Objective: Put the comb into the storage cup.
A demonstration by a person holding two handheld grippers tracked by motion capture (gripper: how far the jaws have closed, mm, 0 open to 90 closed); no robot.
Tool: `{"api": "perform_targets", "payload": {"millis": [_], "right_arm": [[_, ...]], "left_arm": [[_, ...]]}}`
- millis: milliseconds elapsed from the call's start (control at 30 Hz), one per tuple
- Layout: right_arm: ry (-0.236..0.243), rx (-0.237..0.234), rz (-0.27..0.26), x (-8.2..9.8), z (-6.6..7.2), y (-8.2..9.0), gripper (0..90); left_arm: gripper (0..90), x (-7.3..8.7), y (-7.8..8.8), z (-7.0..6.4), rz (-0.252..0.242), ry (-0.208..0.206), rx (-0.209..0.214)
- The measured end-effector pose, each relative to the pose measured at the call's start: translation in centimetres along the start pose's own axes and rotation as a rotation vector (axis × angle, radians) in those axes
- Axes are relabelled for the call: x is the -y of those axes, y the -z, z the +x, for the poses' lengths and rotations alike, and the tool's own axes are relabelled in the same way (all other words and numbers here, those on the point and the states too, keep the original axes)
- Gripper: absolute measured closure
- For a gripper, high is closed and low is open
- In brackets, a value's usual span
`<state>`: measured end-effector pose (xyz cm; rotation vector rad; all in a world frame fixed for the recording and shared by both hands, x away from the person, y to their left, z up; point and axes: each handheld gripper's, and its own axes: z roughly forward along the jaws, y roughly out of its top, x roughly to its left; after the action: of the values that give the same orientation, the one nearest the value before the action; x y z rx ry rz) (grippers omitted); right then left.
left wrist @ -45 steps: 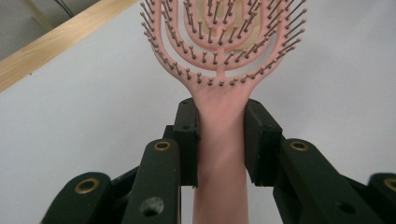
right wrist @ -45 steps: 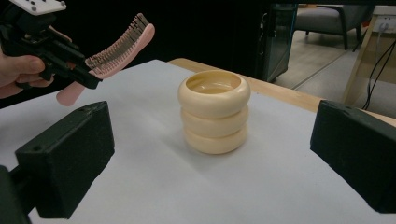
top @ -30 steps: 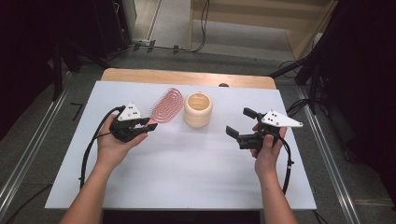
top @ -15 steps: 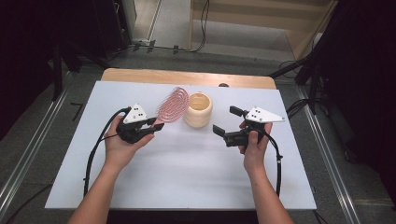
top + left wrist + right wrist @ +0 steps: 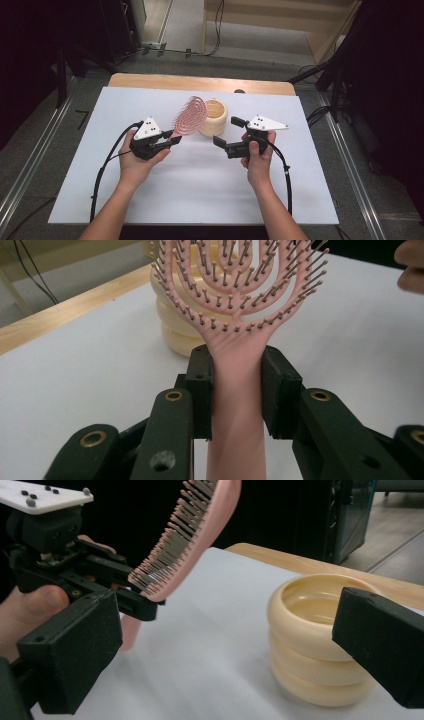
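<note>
While the left gripper point(image 5: 235, 385) clamps the brush point(image 5: 190, 116) handle and the right gripper point(image 5: 229, 132) gapes, the brush could knock the cup point(image 5: 213, 118) over.

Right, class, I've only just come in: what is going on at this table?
A person works at a white table with a two-jaw gripper in each hand. The left gripper is shut on the handle of a pink hairbrush, holding it tilted up off the table, with its head beside a cream ribbed holder. The right gripper, its jaws open and empty, is close to the holder but apart from it. The holder stands upright, and what can be seen of its inside looks empty.
</note>
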<state>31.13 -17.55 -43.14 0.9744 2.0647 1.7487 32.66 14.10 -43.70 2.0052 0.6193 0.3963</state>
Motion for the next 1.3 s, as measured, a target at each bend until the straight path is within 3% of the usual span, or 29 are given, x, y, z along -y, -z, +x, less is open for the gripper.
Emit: {"api": "perform_targets", "payload": {"millis": [467,567,667,833,1033,1300], "right_arm": [[-0.065,-0.070,-0.007,-0.1,1.6,-1.0,0.0],[-0.080,-0.059,-0.016,-0.2,2.1,-1.2,10.8],[-0.092,-0.078,-0.017,-0.3,2.3,-1.3,11.7],[-0.103,-0.063,-0.007,-0.3,2.5,-1.6,14.0],[-0.170,-0.047,0.007,-0.2,2.6,-1.9,26.6],[-0.181,0.009,-0.001,0.2,3.0,-2.1,40.1]], "left_arm": [[70.0,0.6,-1.5,-2.3,-0.019,-0.016,0.011],[70.1,0.7,-1.7,-2.6,-0.023,-0.020,0.011],[70.0,0.7,-1.9,-3.0,-0.025,-0.025,0.022],[70.0,1.0,-2.4,-4.0,-0.036,-0.043,0.021],[70.0,1.1,-2.6,-4.6,-0.047,-0.053,0.006],[70.0,1.2,-2.8,-5.1,-0.059,-0.061,-0.012]]}}
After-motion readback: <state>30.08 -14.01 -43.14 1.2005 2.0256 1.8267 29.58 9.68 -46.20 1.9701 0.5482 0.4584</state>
